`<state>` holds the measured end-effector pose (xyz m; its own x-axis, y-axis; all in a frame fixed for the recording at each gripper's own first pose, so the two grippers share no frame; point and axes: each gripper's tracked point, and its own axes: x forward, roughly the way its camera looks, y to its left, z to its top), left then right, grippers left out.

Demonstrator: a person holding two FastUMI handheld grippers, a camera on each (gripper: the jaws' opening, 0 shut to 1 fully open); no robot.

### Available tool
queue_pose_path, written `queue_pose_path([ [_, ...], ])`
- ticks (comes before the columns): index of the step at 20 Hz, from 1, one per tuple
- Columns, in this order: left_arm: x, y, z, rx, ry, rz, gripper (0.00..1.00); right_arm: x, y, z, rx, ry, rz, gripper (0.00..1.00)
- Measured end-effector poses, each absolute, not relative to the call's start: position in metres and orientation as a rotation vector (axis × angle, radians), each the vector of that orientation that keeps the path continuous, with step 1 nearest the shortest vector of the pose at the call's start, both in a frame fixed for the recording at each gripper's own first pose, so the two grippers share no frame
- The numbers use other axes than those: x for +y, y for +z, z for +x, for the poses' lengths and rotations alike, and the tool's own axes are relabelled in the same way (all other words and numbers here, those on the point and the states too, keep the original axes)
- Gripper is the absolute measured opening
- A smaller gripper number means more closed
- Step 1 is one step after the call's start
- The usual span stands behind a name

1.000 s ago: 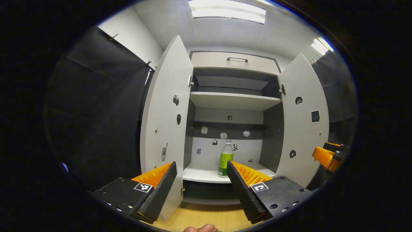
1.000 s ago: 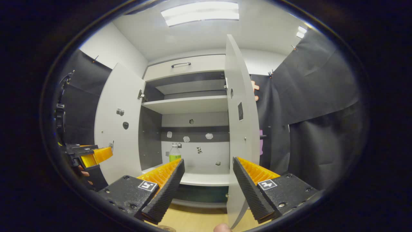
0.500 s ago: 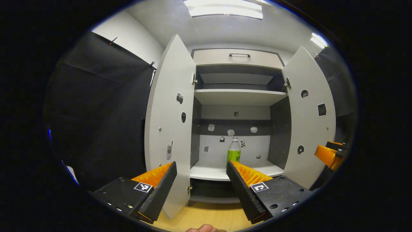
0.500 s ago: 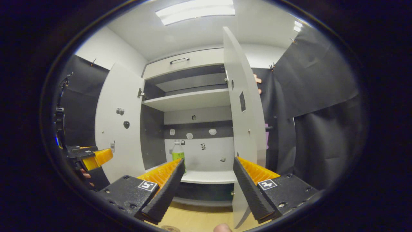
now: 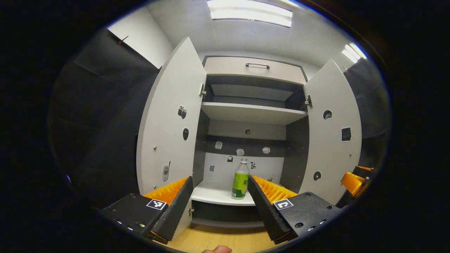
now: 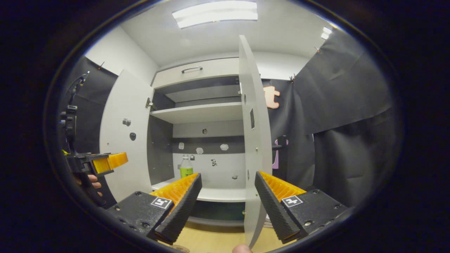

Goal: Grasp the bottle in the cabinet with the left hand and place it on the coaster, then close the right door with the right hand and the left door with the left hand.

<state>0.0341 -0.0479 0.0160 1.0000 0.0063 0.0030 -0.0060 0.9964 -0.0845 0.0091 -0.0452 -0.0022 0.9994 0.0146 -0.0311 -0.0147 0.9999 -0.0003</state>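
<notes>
A clear bottle point(image 5: 240, 178) with a green label and white cap stands upright on the cabinet's lower shelf point(image 5: 221, 196); it also shows in the right gripper view as the bottle point(image 6: 186, 168). Both cabinet doors hang open: the left door point(image 5: 168, 130) and the right door point(image 5: 332, 133). In the right gripper view the right door point(image 6: 253, 140) stands edge-on. My left gripper point(image 5: 219, 207) is open, in front of the cabinet, short of the bottle. My right gripper point(image 6: 226, 207) is open near the right door's edge. The left gripper point(image 6: 105, 163) appears far left there, held by a hand.
An upper shelf point(image 5: 249, 112) and a drawer with a handle point(image 5: 257, 65) sit above. Below the cabinet lies a wooden surface point(image 5: 225, 239). Black cloth point(image 6: 344, 123) hangs on both sides. A round object's rim point(image 6: 177, 248) shows at the bottom edge of the right gripper view.
The left gripper view has swung, so the bottle now sits between its fingers' line, slightly lower. The right gripper has shifted so the right door stands more edge-on.
</notes>
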Motion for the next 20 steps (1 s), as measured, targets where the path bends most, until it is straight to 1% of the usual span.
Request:
queue_pose_path([
  [1,-0.051,0.017,0.04,-0.006,0.0,-0.09,0.94,-0.049,-0.003,0.006,0.032,0.008,-0.007,0.99],
  [2,-0.054,0.017,0.048,-0.007,-0.004,-0.098,1.0,-0.053,-0.003,0.004,0.032,-0.005,-0.015,0.96],
  [4,-0.065,0.016,0.062,-0.002,-0.039,-0.114,1.0,-0.061,-0.003,0.0,0.031,-0.032,-0.024,0.98],
  [5,-0.071,0.015,0.07,0.007,-0.055,-0.114,0.95,-0.065,-0.002,-0.002,0.032,-0.046,-0.026,0.98],
  [6,-0.076,0.012,0.079,0.018,-0.067,-0.109,1.0,-0.069,-0.002,-0.004,0.032,-0.058,-0.026,0.98],
  [8,-0.09,0.01,0.096,0.025,-0.094,-0.097,1.0,-0.077,0.0,-0.009,0.032,-0.083,-0.026,0.98],
  [9,-0.096,0.009,0.105,0.029,-0.106,-0.09,0.95,-0.083,0.0,-0.013,0.032,-0.097,-0.028,0.96],
  [10,-0.102,0.006,0.114,0.035,-0.121,-0.08,0.95,-0.089,-0.001,-0.016,0.032,-0.113,-0.031,0.98],
  [11,-0.108,0.004,0.123,0.047,-0.131,-0.066,0.95,-0.095,0.0,-0.021,0.031,-0.129,-0.034,0.96],
  [13,-0.12,-0.005,0.14,0.065,-0.16,-0.051,0.95,-0.105,0.0,-0.027,0.03,-0.162,-0.039,0.98],
  [15,-0.126,-0.012,0.158,0.08,-0.17,-0.037,0.95,-0.117,0.002,-0.034,0.027,-0.199,-0.046,0.98],
  [16,-0.127,-0.017,0.167,0.091,-0.173,-0.027,0.95,-0.123,0.003,-0.038,0.025,-0.22,-0.05,0.96],
  [17,-0.13,-0.021,0.176,0.091,-0.173,-0.018,0.95,-0.13,0.004,-0.041,0.022,-0.24,-0.053,0.98],
  [18,-0.132,-0.029,0.186,0.107,-0.175,-0.009,0.95,-0.136,0.005,-0.043,0.02,-0.26,-0.055,0.96],
  [20,-0.138,-0.045,0.204,0.142,-0.183,-0.004,0.95,-0.146,0.005,-0.048,0.018,-0.298,-0.058,0.98],
])
